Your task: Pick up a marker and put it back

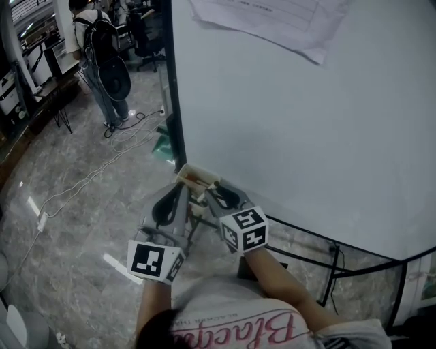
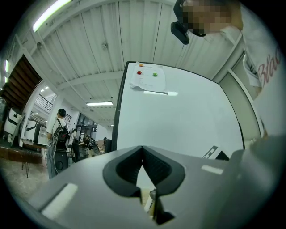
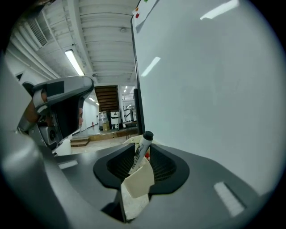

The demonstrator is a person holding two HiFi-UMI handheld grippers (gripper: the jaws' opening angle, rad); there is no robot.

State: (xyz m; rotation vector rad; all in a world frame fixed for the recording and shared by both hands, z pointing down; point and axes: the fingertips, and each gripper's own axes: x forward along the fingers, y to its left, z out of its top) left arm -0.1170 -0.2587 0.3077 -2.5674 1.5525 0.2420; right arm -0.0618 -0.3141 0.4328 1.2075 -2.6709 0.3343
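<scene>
A white marker with a black cap (image 3: 143, 147) stands tilted in a cream holder (image 3: 137, 185) at the lower left corner of the whiteboard (image 1: 306, 123). My right gripper (image 3: 143, 151) is open around the marker, with a small gap at each pad. In the head view the holder (image 1: 191, 176) sits just beyond both grippers. My right gripper (image 1: 212, 188) reaches it from the right. My left gripper (image 1: 182, 191) is beside it on the left, its jaws shut and empty. In the left gripper view, the left gripper (image 2: 142, 151) points up along the board.
A sheet of paper (image 1: 272, 20) hangs on the whiteboard under two magnets (image 2: 147, 73). The board's black frame (image 1: 174, 102) and stand legs (image 1: 330, 269) lie close by. A person with a backpack (image 1: 102, 54) stands far left. Cables (image 1: 88, 178) trail over the stone floor.
</scene>
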